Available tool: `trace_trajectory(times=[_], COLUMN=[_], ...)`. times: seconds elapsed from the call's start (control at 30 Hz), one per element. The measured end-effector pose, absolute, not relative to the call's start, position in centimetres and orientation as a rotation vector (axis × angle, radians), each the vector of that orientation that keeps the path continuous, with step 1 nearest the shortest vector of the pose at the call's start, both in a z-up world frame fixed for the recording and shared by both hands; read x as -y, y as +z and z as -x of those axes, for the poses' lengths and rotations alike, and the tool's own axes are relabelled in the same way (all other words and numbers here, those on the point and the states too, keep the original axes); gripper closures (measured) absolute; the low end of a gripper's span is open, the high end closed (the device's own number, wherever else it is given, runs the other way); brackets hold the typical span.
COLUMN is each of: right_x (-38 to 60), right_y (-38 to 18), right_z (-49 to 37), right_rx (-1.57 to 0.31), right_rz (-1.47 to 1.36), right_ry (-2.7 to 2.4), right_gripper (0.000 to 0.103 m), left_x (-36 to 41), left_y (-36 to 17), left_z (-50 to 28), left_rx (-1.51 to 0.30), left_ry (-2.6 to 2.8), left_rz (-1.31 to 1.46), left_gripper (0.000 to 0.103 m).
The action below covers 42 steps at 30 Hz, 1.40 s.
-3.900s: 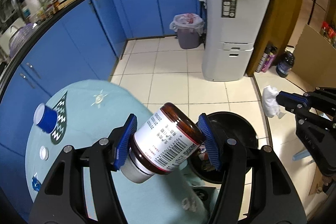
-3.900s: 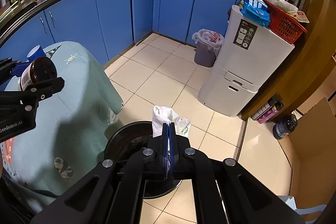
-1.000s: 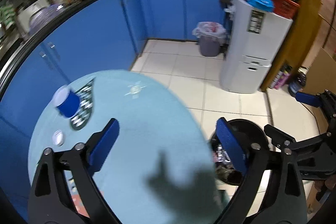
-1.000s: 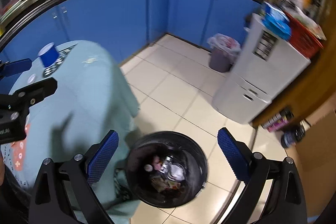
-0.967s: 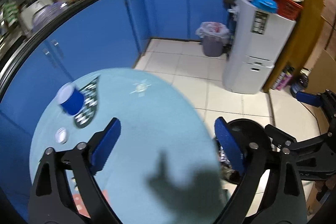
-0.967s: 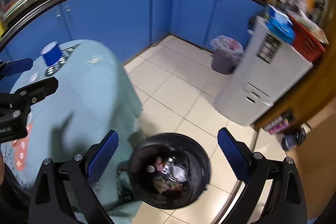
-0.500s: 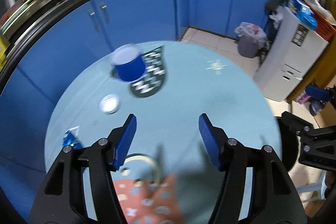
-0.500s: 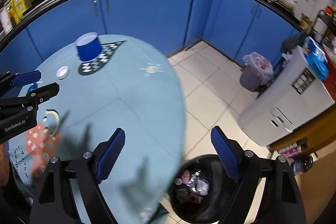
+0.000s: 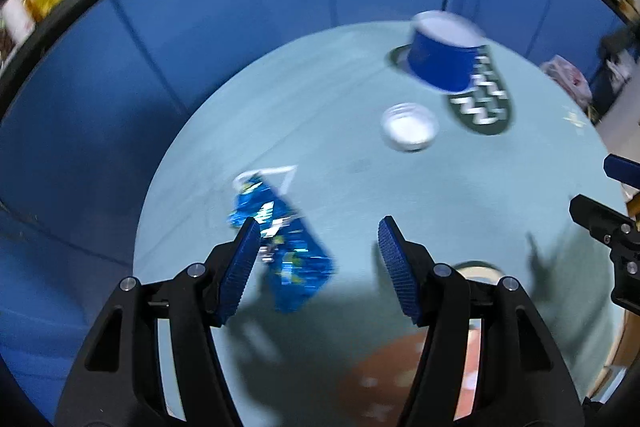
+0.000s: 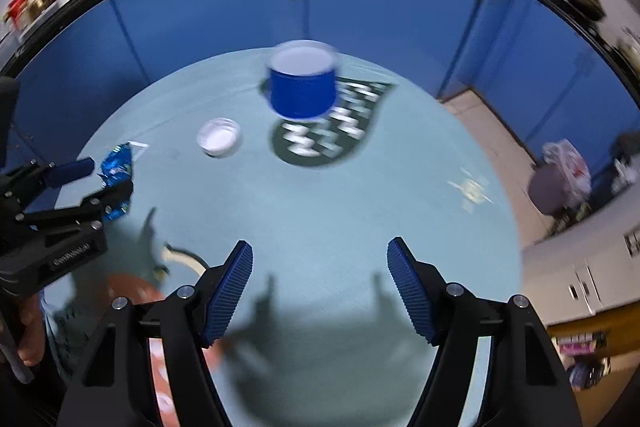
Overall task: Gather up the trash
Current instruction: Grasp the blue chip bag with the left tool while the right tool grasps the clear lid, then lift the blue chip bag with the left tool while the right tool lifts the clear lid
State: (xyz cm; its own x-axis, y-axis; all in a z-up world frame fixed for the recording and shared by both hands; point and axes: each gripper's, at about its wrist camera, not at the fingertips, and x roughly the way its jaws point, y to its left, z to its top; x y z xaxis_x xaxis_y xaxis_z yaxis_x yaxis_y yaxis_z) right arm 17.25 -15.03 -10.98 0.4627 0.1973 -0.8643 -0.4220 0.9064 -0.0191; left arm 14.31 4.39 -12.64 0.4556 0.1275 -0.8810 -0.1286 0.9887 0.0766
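A crumpled blue foil wrapper (image 9: 286,247) lies on the round table with the pale teal cloth (image 9: 460,187). My left gripper (image 9: 316,239) hovers over it, jaws apart. The wrapper sits by the left pad and is not pressed. A white bottle cap (image 9: 409,127) and a blue paper cup (image 9: 444,55) stand farther back. In the right wrist view, my right gripper (image 10: 320,255) hangs over bare cloth. Its jaws are closing with nothing between them. The cup (image 10: 302,83), the cap (image 10: 219,137) and the wrapper (image 10: 116,163) lie beyond it, and the left gripper (image 10: 106,179) is by the wrapper.
Blue cabinets (image 10: 308,7) curve behind the table. A dark green zigzag patch (image 10: 332,135) lies under the cup. An orange printed patch (image 9: 400,367) and a white ring (image 9: 476,267) are at the near side. A lined grey bin (image 10: 560,179) and a white appliance (image 10: 580,267) stand on the right.
Both grippers swung away from the black floor bin to over the table and narrowed their jaws. The bottle and tissue held earlier are gone. The wrapper has come under the left gripper.
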Motion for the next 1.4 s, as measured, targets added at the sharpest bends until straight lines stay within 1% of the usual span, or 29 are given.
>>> trace_trajectory(times=[0.27,0.5,0.57,0.7,0.77,0.93,0.97,1.0,1.03,1.1,1.4], right_x=[9.2,6.7,6.2,5.1,4.6,3.2,3.0,2.7,2.5,2.2,1.7], right_y=[-12.4,-13.8,-14.2,-14.7,-15.0,-15.7,-15.8,-15.9,-16.0,-16.1,-15.1], right_z=[-20.5,-22.3,-22.8,-24.0,-24.7,-26.2,-26.4,-26.5,-26.5,-26.6,-24.5], right_rx=[-1.042,-1.063,-1.068,-1.073,-1.072,-1.076,-1.076,-1.072,-1.072,-1.063,-1.018], right_rz=[0.273,0.292,0.290,0.291,0.294,0.299,0.300,0.307,0.316,0.328,0.385], right_ry=[0.476,0.516,0.521,0.536,0.539,0.553,0.560,0.564,0.564,0.579,0.570], right_gripper=[0.035,0.035,0.035,0.035,0.035,0.035,0.037,0.042,0.051,0.064,0.064], left_x=[-8.7,-10.2,-10.3,-11.4,-11.7,-12.5,-12.6,-12.5,-12.5,-12.4,-11.5], left_y=[-15.1,-15.6,-15.6,-15.6,-15.6,-15.5,-15.5,-15.2,-15.4,-15.1,-15.0], left_z=[-15.7,-16.5,-16.9,-17.6,-17.8,-18.0,-18.0,-18.5,-18.5,-17.8,-18.2], left_rx=[-1.145,-1.139,-1.133,-1.128,-1.125,-1.120,-1.117,-1.117,-1.116,-1.114,-1.113], left_ry=[0.172,0.174,0.179,0.190,0.198,0.204,0.205,0.206,0.209,0.211,0.211], left_rz=[0.090,0.125,0.125,0.149,0.155,0.179,0.182,0.182,0.180,0.178,0.181], left_gripper=[0.041,0.042,0.050,0.052,0.055,0.057,0.057,0.058,0.058,0.059,0.061])
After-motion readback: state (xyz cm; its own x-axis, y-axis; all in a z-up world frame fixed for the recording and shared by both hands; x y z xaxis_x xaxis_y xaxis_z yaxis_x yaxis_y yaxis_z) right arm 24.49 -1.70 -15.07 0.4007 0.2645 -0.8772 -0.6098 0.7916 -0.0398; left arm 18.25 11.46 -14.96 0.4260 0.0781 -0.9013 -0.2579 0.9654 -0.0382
